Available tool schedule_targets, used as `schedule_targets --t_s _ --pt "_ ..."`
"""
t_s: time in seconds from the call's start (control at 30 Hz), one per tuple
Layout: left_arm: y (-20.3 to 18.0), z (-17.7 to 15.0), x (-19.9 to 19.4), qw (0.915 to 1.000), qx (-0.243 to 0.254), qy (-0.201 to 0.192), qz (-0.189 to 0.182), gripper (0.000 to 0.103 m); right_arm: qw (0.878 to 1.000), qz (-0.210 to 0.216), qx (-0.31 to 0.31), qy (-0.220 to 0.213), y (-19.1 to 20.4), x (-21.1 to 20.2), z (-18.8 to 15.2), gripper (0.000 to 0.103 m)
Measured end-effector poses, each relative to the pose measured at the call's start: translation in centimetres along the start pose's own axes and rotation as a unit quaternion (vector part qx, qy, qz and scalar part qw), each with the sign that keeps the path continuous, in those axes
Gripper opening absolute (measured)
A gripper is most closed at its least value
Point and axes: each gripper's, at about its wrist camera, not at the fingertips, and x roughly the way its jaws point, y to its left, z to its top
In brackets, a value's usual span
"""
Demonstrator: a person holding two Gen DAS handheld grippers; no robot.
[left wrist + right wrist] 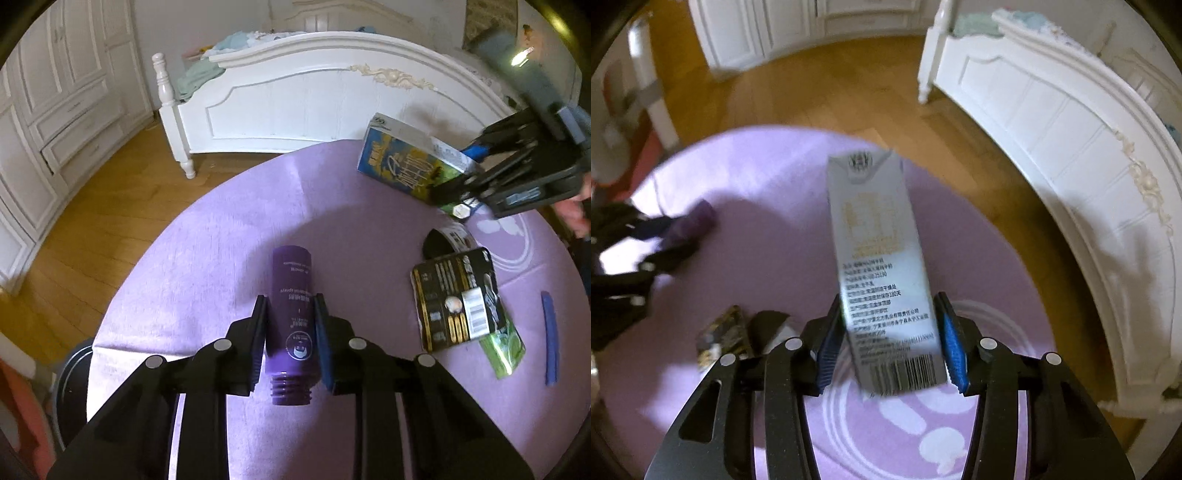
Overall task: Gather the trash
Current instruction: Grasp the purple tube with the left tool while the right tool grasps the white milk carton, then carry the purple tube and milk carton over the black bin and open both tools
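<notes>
My left gripper is shut on a purple bottle, threaded neck toward the camera, above a round purple rug. My right gripper is shut on a milk carton, its grey back panel and barcode facing me; in the left wrist view the same carton shows its blue and yellow front at the upper right, held in the right gripper. A black and gold wrapper, a green wrapper, a black scrap and a blue strip lie on the rug.
A white bed footboard stands behind the rug and also shows in the right wrist view. White cabinets line the left wall. Wooden floor surrounds the rug. A dark round object sits at the rug's near left edge.
</notes>
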Motion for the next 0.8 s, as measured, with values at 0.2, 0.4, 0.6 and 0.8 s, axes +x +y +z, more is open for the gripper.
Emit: schedule_targets --t_s 0.2,0.4,0.6,0.8 --pt "1.6 -1.0 -1.2 0.9978 -0.031 -0.024 -0.055 0.025 0.992 0.056 0.087 -0.07 -0.8 -1.5 -1.7 0.042" --pt "2.2 -2.0 -4.4 0.9945 -0.038 -0.067 -0.071 0.025 0.941 0.158 0.23 -0.192 -1.8 -7.4 -5.5 0.042" --pt "4.6 -4.1 -8.6 0.9899 -0.069 -0.104 -0.066 0.025 0.908 0.23 0.252 -0.244 3.4 -12.1 -7.7 0.042" --pt "8.2 -7.0 -13.1 0.9842 -0.101 -0.146 0.001 0.025 0.901 0.265 0.236 -0.248 11.7 -13.5 -7.6 0.042"
